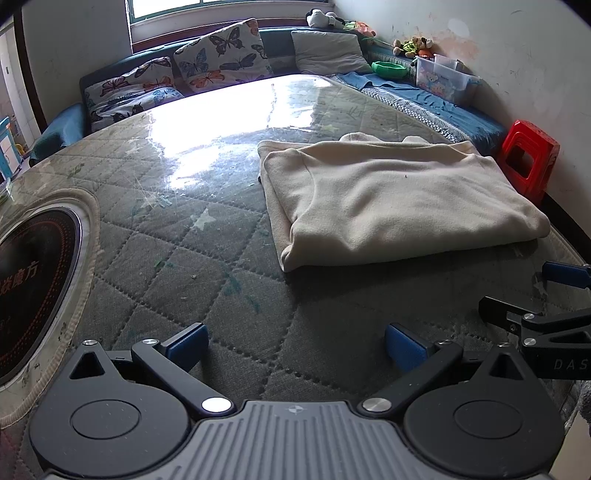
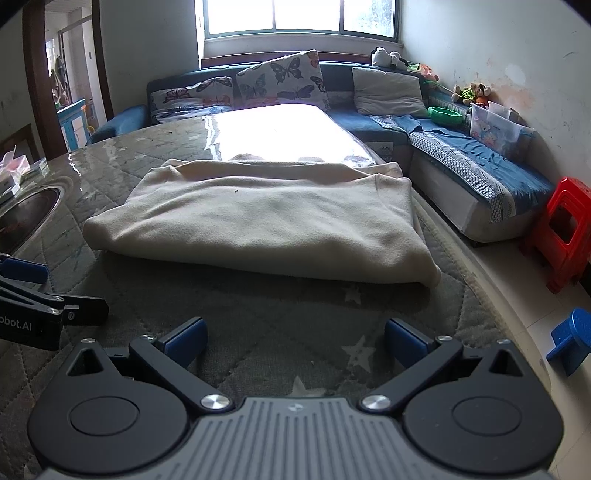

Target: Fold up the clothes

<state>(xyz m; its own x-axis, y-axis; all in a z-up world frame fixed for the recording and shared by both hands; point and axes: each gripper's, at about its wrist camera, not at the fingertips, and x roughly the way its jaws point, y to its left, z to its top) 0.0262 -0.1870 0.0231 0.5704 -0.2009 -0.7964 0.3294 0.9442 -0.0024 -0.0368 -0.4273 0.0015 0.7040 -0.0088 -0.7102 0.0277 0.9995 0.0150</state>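
hovering low over quilted grey star-print table cover [image 1: 192, 258], left gripper [image 1: 295, 347] and right gripper [image 2: 295, 341]: blue-padded jaws spread wide, empty, just short of folded cream fleece garment [image 2: 258, 218].

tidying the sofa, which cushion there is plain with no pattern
The plain grey square cushion, right of the upright butterfly-print cushion; another butterfly-print cushion lies further left.

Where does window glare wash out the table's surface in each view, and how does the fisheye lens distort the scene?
Left wrist view: glare blanks the glossy table cover beyond and left of the folded cream garment; the table's edges bow and the corners go dark. Right wrist view: glare burns out the cover just behind the garment; the window is overexposed, and the walls curve.
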